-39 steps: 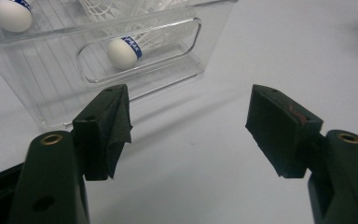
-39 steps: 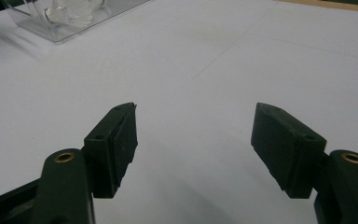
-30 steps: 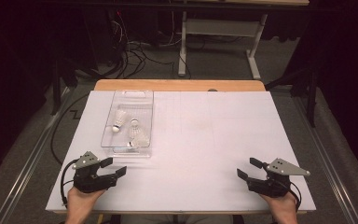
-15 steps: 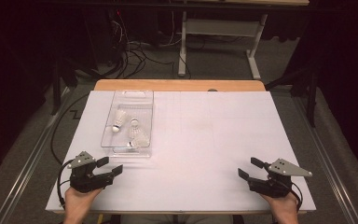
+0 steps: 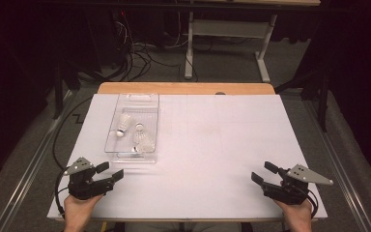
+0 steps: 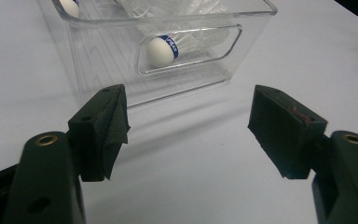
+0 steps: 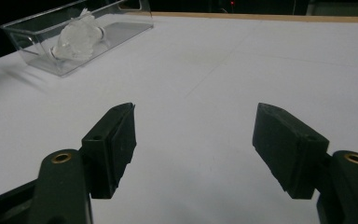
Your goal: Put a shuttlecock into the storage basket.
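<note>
White table: shuttlecock tray (image 5: pixel 134 126) beyond left tongs (image 5: pixel 111 172).

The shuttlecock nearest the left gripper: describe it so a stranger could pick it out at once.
Start at the clear plastic tray on the left half of the white table. At its near end, facing the open left gripper, lies the shuttlecock. Its round white cork with a blue band sits behind the tray's handle cutout, unlike the others farther back.

Glossy clear plastic tray (image 6: pixel 98 56), matt white table (image 5: pixel 212 145), seemingly rubbery jaws
</note>
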### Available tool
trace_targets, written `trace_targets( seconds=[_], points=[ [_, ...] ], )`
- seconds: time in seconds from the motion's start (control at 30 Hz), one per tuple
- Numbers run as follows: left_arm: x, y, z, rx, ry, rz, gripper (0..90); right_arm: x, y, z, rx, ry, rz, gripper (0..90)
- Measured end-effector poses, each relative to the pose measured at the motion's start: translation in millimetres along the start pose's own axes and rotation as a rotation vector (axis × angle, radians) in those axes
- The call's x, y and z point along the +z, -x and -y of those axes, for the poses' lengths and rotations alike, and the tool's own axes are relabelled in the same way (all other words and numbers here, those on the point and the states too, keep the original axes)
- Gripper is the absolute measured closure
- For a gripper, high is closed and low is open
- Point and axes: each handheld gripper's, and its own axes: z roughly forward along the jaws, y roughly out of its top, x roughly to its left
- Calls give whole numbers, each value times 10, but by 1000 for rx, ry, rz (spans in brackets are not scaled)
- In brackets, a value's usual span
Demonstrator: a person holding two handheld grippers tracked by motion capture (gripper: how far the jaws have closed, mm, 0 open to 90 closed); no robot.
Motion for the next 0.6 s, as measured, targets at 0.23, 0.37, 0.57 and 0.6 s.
trace_targets(
  seconds=[0.23,0.37,0.57,0.6],
  points=[
    [-9,-6,3,0,2,0,291,-63,49,10,28,32,10,302],
    [-4,-4,2,1,0,4,291,-65,76,18,36,34,16,301],
    [-1,0,4,3,-2,6,290,-66,81,12,37,41,18,301],
    [-1,-1,3,2,-1,6,290,-66,82,11,38,40,18,301]
  ],
)
